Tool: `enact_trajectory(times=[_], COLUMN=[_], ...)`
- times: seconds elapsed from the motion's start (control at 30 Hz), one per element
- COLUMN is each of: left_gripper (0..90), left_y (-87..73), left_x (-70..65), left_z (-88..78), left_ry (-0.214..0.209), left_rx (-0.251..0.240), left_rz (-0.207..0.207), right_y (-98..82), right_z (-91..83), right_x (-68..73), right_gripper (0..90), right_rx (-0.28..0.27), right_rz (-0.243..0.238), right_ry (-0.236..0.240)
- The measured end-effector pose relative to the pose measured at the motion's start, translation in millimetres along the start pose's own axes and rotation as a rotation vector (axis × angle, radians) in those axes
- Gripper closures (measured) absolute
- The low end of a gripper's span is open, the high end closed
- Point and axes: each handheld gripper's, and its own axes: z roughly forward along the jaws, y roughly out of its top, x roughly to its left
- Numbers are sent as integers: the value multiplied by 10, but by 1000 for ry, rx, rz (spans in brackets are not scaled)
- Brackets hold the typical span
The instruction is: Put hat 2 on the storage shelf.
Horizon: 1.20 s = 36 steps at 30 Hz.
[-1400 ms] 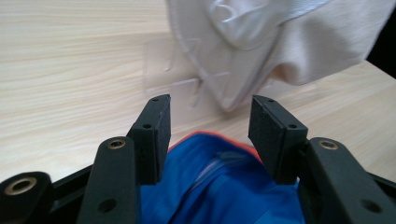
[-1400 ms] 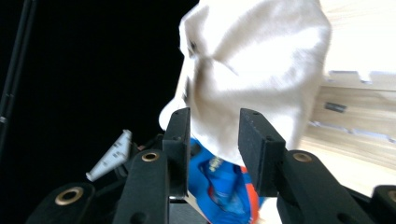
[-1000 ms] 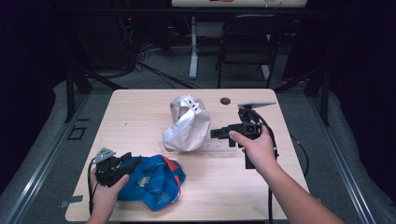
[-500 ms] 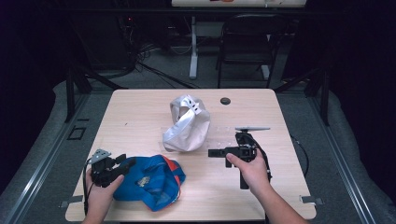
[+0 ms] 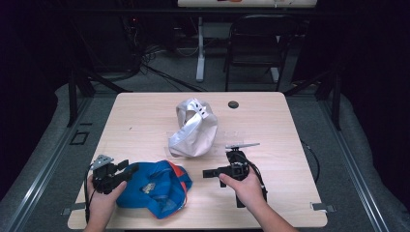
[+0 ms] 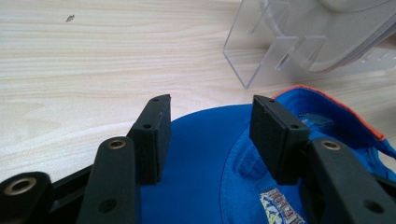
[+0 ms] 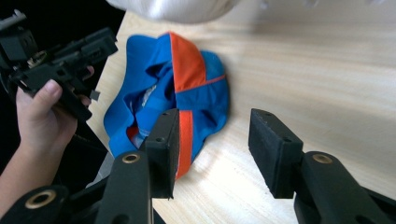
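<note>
Since the earlier frames the right gripper [image 5: 209, 172] has dropped from beside the white cap [image 5: 194, 129] toward the blue cap [image 5: 154, 187], jaws spread and empty. At the blue cap's left edge, the left gripper [image 5: 129, 168] hovers over the brim, jaws apart, not pinching. That cap lies leftward of the right gripper; the left is nearer. Its far underside is hidden.
</note>
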Motion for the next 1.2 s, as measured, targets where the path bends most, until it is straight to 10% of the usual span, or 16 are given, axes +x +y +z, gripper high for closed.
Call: enact_trajectory(times=[0.53, 0.73, 0.93, 1.2], left_gripper=[486, 495, 494, 494], left_y=[4, 8, -18, -33], left_x=[-8, -78, -285, -230], left_z=[-5, -24, 62, 74], left_ry=[14, -70, -71, -61], left_rx=[11, 26, 72, 73], left_rz=[26, 16, 115, 103], right_y=[-211, -231, -249, -266], right_z=[448, 552, 612, 728], right_x=[63, 54, 49, 51], right_gripper=[565, 570, 570, 571], right_rx=[88, 100, 107, 134], right_rz=[2, 16, 36, 35], right_ry=[58, 59, 86, 87])
